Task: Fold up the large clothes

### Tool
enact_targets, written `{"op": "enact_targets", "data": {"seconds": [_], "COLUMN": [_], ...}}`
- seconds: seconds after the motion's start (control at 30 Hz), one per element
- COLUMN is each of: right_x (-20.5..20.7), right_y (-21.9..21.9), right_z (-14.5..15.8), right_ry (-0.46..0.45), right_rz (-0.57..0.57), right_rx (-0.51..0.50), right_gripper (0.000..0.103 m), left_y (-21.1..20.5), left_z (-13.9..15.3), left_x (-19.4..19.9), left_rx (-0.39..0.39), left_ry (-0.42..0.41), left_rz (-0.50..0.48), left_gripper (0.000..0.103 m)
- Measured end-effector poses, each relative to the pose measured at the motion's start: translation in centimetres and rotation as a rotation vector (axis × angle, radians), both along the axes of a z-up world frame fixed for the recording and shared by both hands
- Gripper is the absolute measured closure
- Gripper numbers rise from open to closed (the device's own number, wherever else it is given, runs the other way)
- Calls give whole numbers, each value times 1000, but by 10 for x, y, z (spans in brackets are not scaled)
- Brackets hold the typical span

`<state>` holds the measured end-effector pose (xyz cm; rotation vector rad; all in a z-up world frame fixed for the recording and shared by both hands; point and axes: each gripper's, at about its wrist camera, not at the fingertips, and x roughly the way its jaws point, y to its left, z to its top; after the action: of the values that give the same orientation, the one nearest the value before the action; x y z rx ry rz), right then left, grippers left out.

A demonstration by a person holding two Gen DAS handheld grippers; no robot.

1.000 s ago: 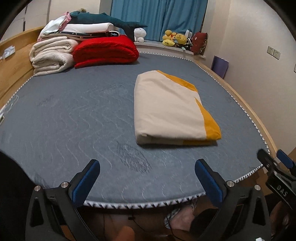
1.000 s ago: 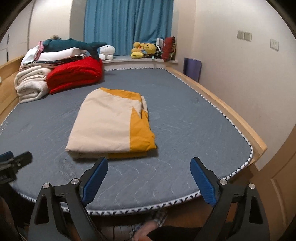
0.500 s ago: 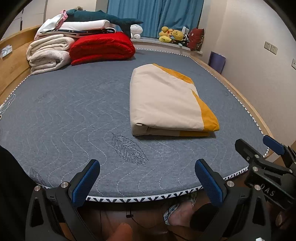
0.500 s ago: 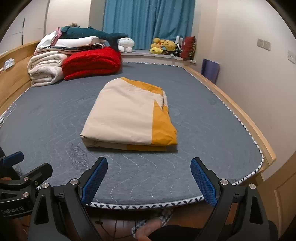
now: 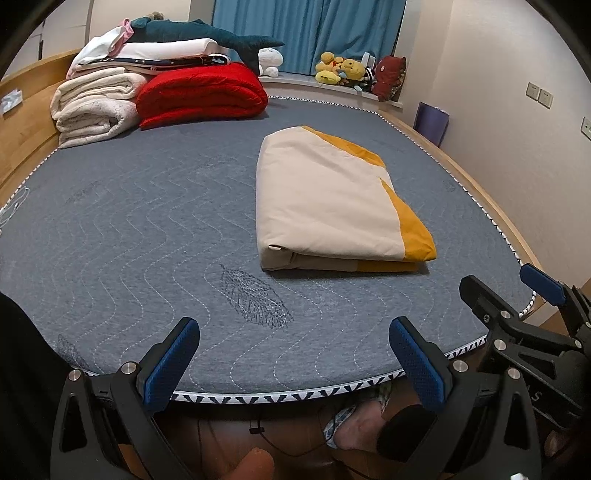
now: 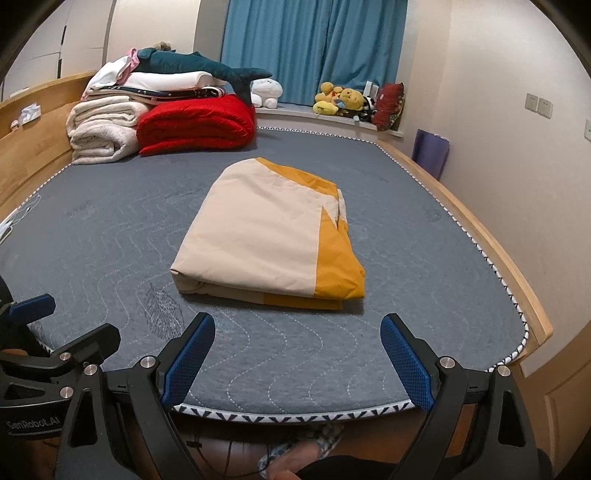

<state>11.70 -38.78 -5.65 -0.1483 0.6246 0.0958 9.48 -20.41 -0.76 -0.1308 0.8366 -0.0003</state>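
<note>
One folded garment [image 5: 332, 206], two tools apart.

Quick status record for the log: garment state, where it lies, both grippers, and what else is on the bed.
garment: cream and yellow garment, folded into a flat rectangle
location: on the grey mattress, right of centre, apart from the other piles
left gripper: open, empty, at the bed's near edge
right gripper: open, empty, at the bed's near edge
contact: neither gripper touches the garment
far left corner: red quilt, rolled white blankets, shark plush on top
</note>
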Motion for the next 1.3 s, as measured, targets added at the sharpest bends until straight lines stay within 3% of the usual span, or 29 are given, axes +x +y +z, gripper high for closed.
{"op": "enact_targets", "data": {"seconds": [1.3], "right_x": [3], "right_y": [-2], "right_z": [2], "right_ry": [-5], "right_rz": [2], "right_rx": [5], "right_gripper": [12], "left_y": [-3], "left_z": [3], "left_x": [3], "left_rx": [-2], "left_ry": [-9], "left_rz": [4], "left_gripper": [1]}}
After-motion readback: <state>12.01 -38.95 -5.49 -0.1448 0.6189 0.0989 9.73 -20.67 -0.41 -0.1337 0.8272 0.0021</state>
